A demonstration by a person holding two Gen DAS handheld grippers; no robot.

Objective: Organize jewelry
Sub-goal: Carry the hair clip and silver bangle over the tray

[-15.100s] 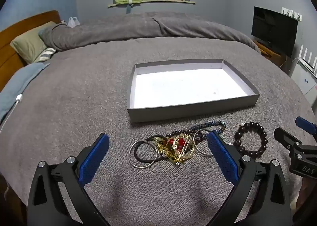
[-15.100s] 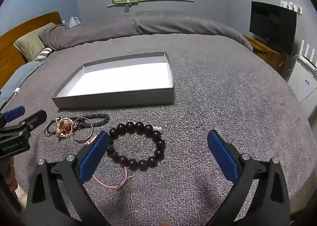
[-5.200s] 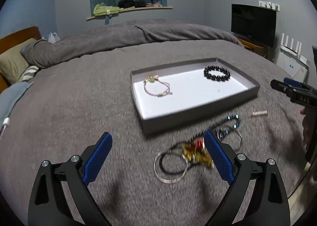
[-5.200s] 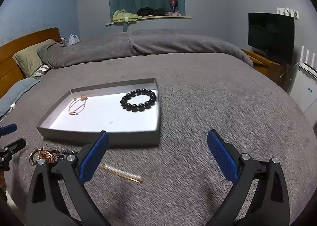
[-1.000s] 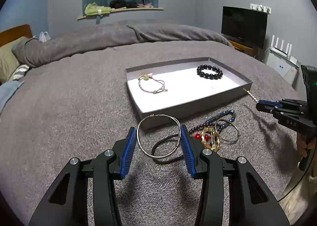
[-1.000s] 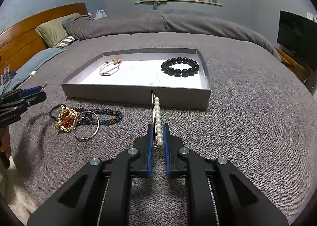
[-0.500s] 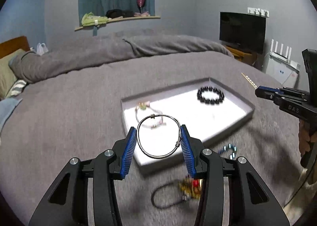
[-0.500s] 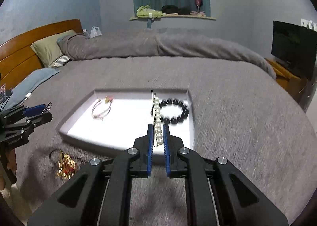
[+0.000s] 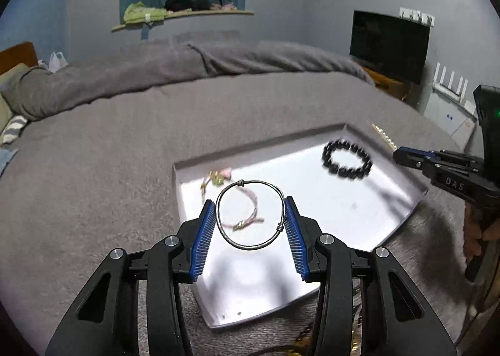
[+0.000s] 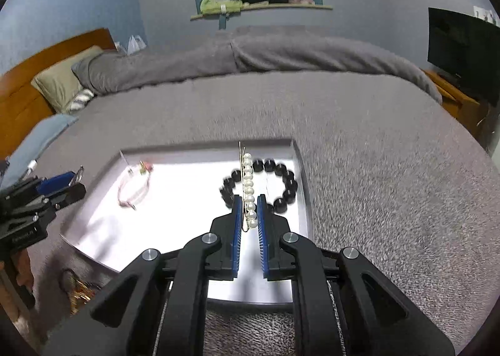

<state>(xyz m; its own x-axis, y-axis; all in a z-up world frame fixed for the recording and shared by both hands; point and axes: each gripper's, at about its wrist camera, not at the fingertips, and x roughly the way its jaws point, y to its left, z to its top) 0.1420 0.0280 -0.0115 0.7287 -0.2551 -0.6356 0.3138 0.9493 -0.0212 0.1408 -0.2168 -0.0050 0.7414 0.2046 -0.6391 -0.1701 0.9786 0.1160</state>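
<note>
left gripper [image 9: 250, 214] clamped on the wire bangle [image 9: 250, 215], blue pads touching its 3 and 9 o'clock sides, ring held over the near-left part of the tray [image 9: 403, 215]. right gripper [image 10: 249, 212] pinched on the pearl pin [image 10: 248, 187], pearls sticking out toward 12 o'clock, over the tray's right half.

tray sits on the grey bed [image 10: 390, 168], white floor lit bright. already lying in it: pink cord bracelet [image 9: 247, 215] at the left, seen through the bangle in the left view; black bead bracelet [image 10: 286, 187] at the right, partly behind the pearl pin in the right view.

leftover jewelry pile [image 10: 78, 290] on the bed at the tray's near-left corner, about 8 o'clock in the right view; gold bits visible, the rest too dark to sort out.

tv [image 10: 462, 53] at 2 o'clock, pillow [image 10: 61, 81] at 10 o'clock.
</note>
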